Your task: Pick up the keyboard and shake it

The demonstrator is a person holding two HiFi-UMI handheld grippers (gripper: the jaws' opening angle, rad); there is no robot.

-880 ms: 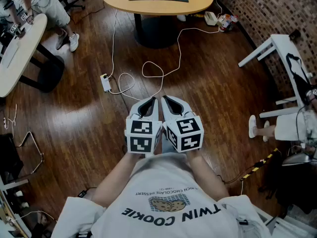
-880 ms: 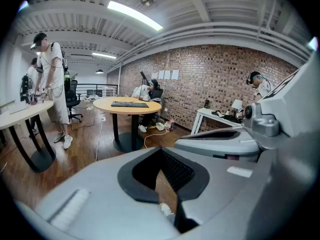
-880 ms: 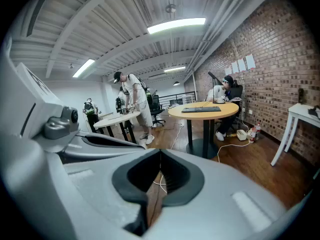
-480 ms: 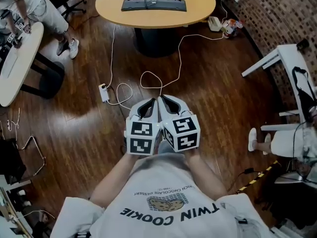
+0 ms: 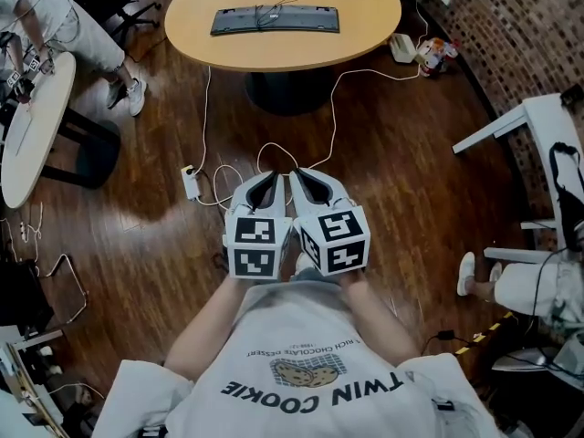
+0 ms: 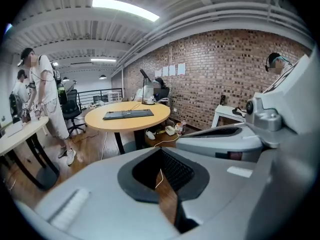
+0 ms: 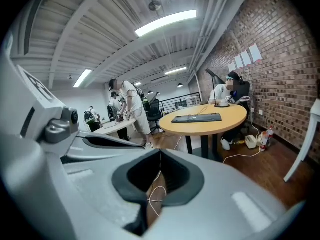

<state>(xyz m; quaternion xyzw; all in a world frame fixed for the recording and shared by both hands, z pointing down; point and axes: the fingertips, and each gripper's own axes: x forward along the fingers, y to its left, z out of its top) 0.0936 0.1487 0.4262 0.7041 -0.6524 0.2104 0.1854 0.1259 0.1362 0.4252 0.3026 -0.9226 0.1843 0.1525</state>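
left tongs: jaws closed together, nothing in them; held low in front of the person's chest, well short of the bench
right tongs: same, jaws closed and empty; just beside the left tongs, tips pointing towards the bench
keyboard: dark, lying flat on the round bench, long side facing the tongs, near the middle of the top; thin wire looped over its back edge
keyboard vs tongs: well apart, no contact; keyboard straight ahead of both tips, slightly left of them, with open wood floor between
white cable: drops off the near edge of the bench and loops across the floor to just ahead of the tongs
power strip: on the floor on the near-left side of the bench, left of the tongs
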